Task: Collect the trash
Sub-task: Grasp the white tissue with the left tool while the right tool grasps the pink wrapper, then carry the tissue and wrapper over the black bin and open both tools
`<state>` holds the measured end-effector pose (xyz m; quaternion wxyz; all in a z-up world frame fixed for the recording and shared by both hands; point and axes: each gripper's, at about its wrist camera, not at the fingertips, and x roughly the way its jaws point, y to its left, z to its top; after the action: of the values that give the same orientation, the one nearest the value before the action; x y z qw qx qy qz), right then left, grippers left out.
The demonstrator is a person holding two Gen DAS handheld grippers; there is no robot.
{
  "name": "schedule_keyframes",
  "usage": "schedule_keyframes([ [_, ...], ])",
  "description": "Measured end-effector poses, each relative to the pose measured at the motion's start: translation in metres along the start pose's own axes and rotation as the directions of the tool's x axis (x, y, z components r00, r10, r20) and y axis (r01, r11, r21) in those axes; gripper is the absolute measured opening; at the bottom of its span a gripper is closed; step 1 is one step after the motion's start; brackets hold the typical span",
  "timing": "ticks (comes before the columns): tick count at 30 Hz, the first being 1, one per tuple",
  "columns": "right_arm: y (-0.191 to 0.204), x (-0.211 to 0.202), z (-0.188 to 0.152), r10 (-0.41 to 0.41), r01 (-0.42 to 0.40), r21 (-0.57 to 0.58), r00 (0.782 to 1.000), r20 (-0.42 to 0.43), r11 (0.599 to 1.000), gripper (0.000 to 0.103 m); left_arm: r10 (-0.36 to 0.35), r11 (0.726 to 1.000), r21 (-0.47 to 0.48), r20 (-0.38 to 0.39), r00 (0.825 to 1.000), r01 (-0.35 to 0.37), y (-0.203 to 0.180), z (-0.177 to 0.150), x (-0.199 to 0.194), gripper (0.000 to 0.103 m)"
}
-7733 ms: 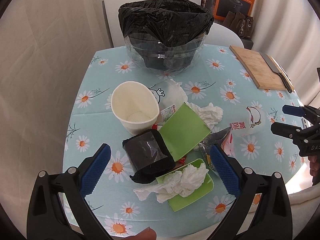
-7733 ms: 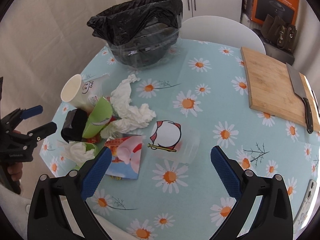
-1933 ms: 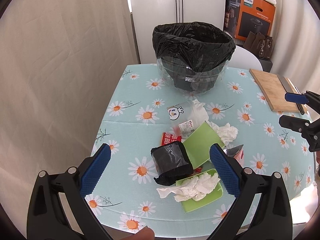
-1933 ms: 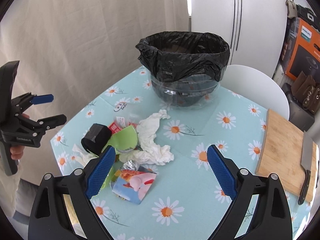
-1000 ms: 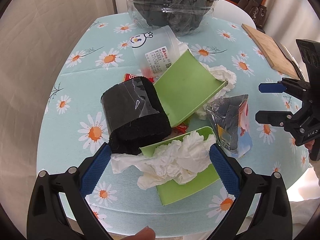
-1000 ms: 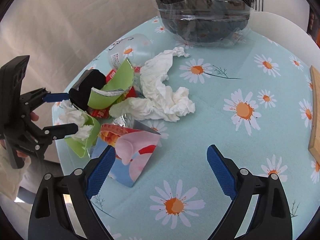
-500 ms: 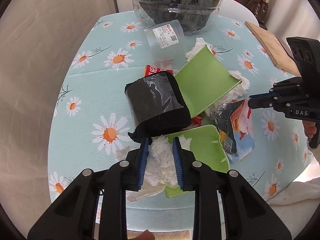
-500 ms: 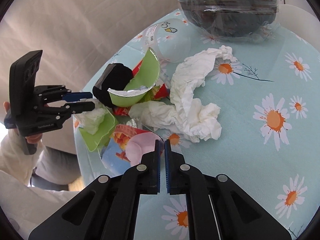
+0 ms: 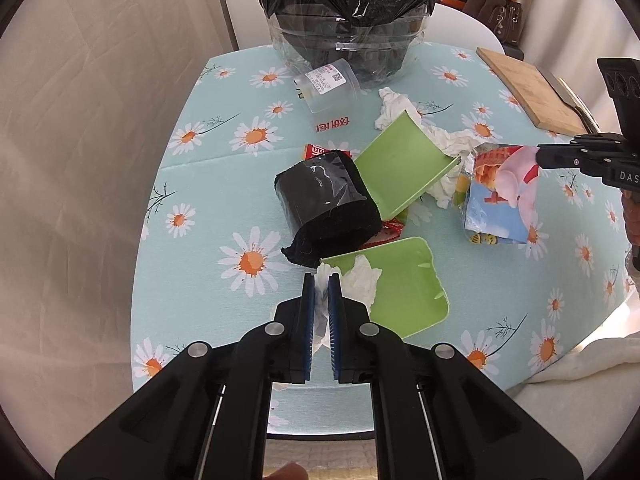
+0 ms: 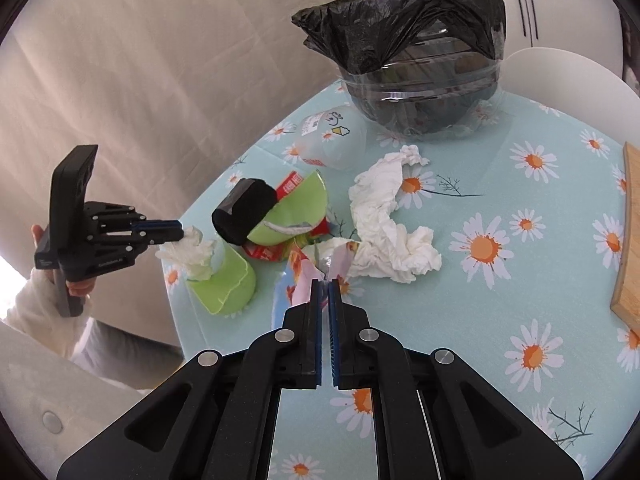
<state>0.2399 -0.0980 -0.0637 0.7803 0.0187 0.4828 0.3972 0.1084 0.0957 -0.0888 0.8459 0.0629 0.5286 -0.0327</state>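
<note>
My left gripper (image 9: 321, 280) is shut on a crumpled white tissue (image 9: 362, 282) and lifts it from a green tray piece (image 9: 404, 284); it also shows in the right wrist view (image 10: 180, 234). My right gripper (image 10: 327, 286) is shut on a colourful snack wrapper (image 10: 298, 280), which hangs lifted in the left wrist view (image 9: 502, 196). A bin with a black bag (image 9: 348, 12) stands at the table's far side. A black roll (image 9: 326, 200), a second green piece (image 9: 400, 172), a clear plastic cup (image 9: 326, 86) and a large white tissue (image 10: 390, 216) lie on the table.
The round table has a daisy-print cloth (image 9: 224, 184). A wooden cutting board (image 9: 528, 88) with a knife lies at the far right. Red wrappers (image 10: 290, 184) lie among the pile. A white chair back (image 10: 560, 76) stands behind the bin. A curtain hangs at the left.
Both grippers have lifted their catch: the tissue has pulled up out of the green tray and the snack wrapper has risen off the table. The left jaws have closed tighter.
</note>
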Motion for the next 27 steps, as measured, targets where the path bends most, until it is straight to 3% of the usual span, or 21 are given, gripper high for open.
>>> schedule_keyframes([
  [13,0.008,-0.05,-0.009,-0.106,0.104,0.02,0.99,0.09,0.994,0.003,0.016,0.999,-0.043,0.082,0.997,-0.012,0.02,-0.01,-0.03,0.007],
  [27,0.015,-0.106,-0.017,-0.195,0.189,0.052,0.957,0.214,0.981,0.003,0.073,0.997,-0.031,0.148,0.986,-0.069,0.036,-0.011,-0.068,0.007],
])
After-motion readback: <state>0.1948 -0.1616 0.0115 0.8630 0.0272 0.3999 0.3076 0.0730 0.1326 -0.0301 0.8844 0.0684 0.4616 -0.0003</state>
